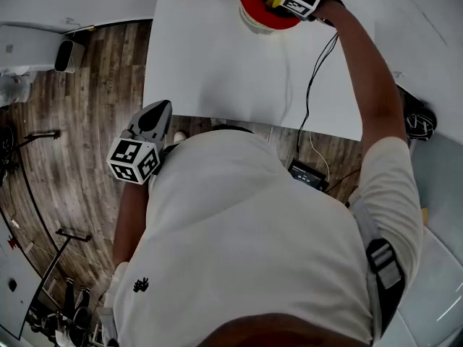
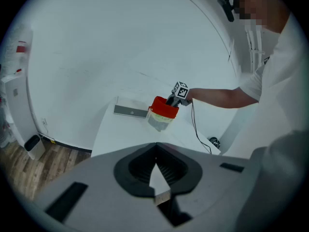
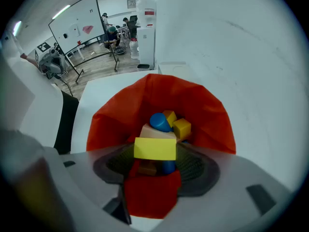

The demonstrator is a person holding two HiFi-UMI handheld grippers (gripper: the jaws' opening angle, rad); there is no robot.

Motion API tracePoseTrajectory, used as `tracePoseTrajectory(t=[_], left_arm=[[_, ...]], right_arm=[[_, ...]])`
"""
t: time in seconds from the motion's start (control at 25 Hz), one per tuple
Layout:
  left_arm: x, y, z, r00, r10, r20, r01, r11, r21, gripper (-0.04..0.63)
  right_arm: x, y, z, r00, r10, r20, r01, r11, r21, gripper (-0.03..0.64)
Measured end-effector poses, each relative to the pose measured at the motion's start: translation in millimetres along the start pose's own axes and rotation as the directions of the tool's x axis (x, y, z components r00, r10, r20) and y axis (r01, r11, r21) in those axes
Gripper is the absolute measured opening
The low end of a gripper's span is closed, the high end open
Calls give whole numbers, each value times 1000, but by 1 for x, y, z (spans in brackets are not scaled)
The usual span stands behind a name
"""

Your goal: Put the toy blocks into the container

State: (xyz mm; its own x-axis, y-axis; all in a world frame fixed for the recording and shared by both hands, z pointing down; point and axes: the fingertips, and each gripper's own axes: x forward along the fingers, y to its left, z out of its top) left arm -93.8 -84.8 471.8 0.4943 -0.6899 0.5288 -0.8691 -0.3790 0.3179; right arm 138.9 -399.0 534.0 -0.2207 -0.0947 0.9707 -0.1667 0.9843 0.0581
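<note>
Yellow block point(image 3: 154, 148) sat clamped crosswise in my right tongs point(image 3: 154, 154), red container point(image 3: 205, 111) open straight below; left tongs point(image 2: 155, 151) closed empty, well apart.

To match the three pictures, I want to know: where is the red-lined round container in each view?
Head view: red-lined round container at the top edge, slightly right of centre.
Left gripper view: small, near the centre, far away.
Right gripper view: fills the centre, behind the yellow rectangular toy block.
Shared landmark: the white table under it.
</note>
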Motion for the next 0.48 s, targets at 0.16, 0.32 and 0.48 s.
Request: tracePoseTrajectory(t=[0.16, 0.32, 0.48], left_arm=[[1, 2, 1, 1000, 1, -2, -1, 1000, -1, 8], [1, 3, 1, 1000, -3, -2, 3, 1000, -2, 7], [6, 6, 2, 1000, -16, -10, 16, 1000, -1, 8]], right_arm=[[4, 1, -2, 999, 33, -28, -33, 999, 16, 270], [3, 4, -4, 999, 44, -27, -43, 999, 18, 270], [-1, 1, -5, 999, 44, -4, -44, 998, 38, 270]])
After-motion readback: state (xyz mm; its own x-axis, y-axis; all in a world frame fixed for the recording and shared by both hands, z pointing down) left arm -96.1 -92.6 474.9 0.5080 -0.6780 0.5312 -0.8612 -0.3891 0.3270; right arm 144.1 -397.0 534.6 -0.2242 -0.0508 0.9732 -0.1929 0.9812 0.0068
